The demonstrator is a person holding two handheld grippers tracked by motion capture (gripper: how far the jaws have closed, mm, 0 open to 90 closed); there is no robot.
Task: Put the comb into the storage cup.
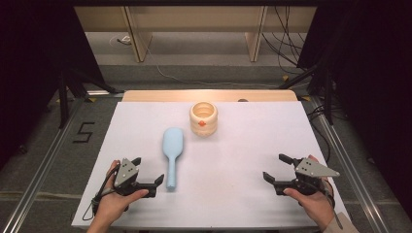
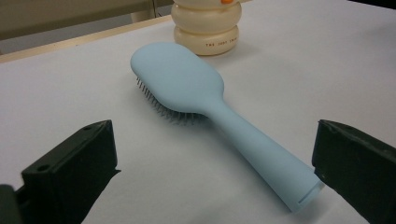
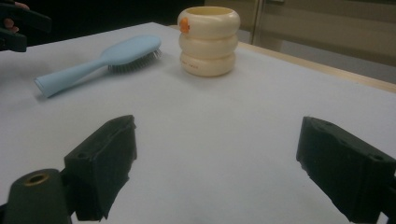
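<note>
Left tongs (image 1: 147, 171) sit low at the near-left of the white worktop (image 1: 243, 145), jaws wide apart, nothing between them. Light blue hairbrush (image 1: 171, 154) lies bristles-down just beside them, handle end toward the person, near the right jaw in the left gripper view, not touching. Right tongs (image 1: 275, 167) at near-right, jaws apart too, empty, well apart from the brush. Cream ribbed cup (image 1: 203, 119) with an orange spot stands upright near the far edge, just beyond the brush head.
</note>
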